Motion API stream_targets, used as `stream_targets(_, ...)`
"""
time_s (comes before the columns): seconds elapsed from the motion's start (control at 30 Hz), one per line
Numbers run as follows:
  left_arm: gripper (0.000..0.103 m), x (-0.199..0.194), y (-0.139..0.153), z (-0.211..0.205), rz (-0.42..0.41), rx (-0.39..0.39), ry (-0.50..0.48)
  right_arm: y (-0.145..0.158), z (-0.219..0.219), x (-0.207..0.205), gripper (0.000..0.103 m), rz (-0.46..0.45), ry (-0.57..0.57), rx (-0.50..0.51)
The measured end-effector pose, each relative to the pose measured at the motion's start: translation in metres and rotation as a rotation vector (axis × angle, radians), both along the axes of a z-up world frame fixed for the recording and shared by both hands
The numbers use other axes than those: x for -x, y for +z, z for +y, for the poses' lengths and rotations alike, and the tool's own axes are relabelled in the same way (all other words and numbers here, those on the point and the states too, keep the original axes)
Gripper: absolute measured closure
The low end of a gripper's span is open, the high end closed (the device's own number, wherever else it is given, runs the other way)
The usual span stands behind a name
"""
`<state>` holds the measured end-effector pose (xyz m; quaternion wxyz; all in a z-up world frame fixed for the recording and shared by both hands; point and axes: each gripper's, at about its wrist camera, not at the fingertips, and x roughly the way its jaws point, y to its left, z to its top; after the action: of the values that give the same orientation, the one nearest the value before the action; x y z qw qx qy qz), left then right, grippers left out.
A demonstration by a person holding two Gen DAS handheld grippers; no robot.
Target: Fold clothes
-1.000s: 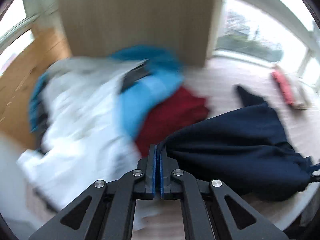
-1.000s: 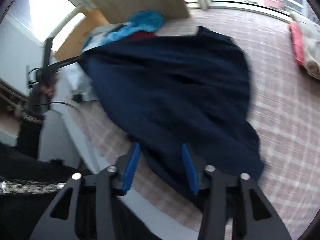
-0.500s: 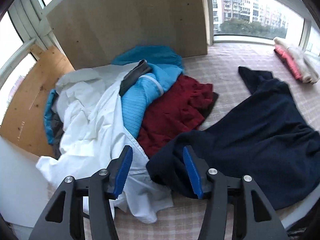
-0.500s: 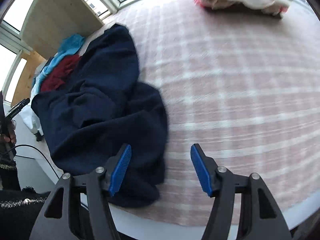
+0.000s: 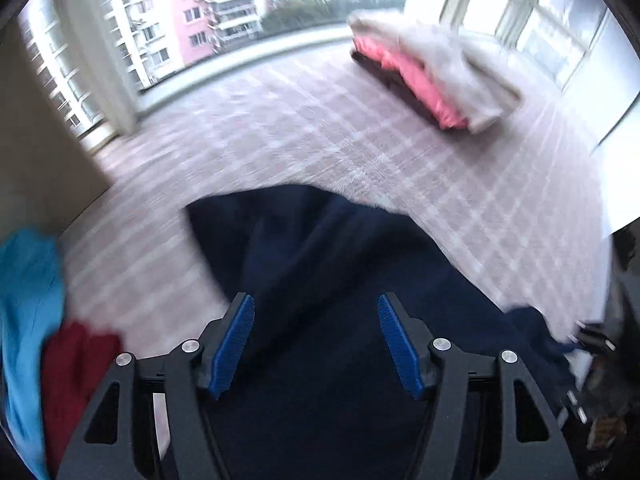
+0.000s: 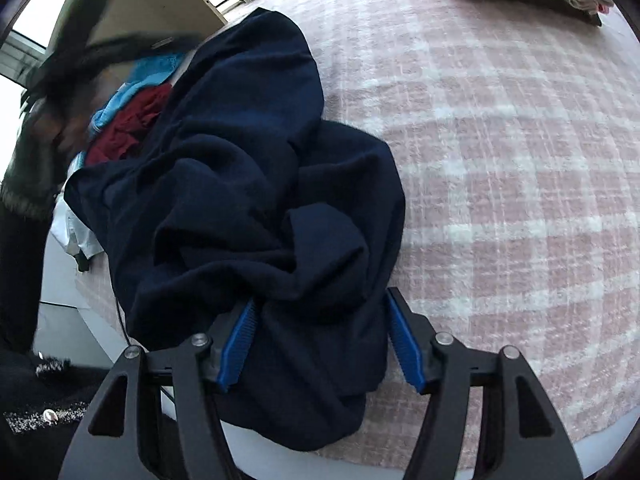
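A dark navy garment point(image 6: 248, 184) lies crumpled on the pink plaid blanket point(image 6: 500, 160), its near edge hanging over the table's front. My right gripper point(image 6: 320, 340) is open, its blue pads on either side of a bunched fold of the garment near the front edge. In the blurred left wrist view the same navy garment point(image 5: 328, 264) spreads under my left gripper point(image 5: 316, 340), which is open and empty above it.
A pile of red point(image 6: 124, 128) and light blue clothes point(image 6: 152, 72) lies at the far left; it also shows in the left wrist view point(image 5: 72, 360). A folded stack of pink and cream clothes point(image 5: 432, 76) sits at the far right. A wooden board point(image 5: 36, 152) stands at left.
My left gripper opened, let go of the navy garment and swung right over it. My right gripper moved in over the garment's near bunched edge, staying open.
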<state>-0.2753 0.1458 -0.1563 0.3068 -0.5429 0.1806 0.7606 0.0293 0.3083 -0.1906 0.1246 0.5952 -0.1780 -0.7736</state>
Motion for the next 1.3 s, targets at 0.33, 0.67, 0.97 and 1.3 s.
stream_targets(0.33, 0.099, 0.011, 0.001, -0.012, -0.016, -0.119, -0.021, 0.036, 0.003, 0.008, 0.097, 0.142, -0.031, 0.014)
stream_targets(0.67, 0.099, -0.100, 0.143, -0.286, 0.275, -0.344, 0.416, 0.148, 0.005, 0.005, 0.094, 0.286, 0.064, -0.158)
stream_targets(0.97, 0.096, -0.204, 0.024, -0.377, -0.007, -0.080, 0.694, 0.071, -0.018, 0.018, 0.051, 0.053, 0.136, -0.177)
stream_targets(1.3, 0.056, -0.148, 0.056, -0.240, 0.077, -0.199, 0.369, 0.024, 0.007, 0.084, 0.036, 0.046, 0.084, -0.188)
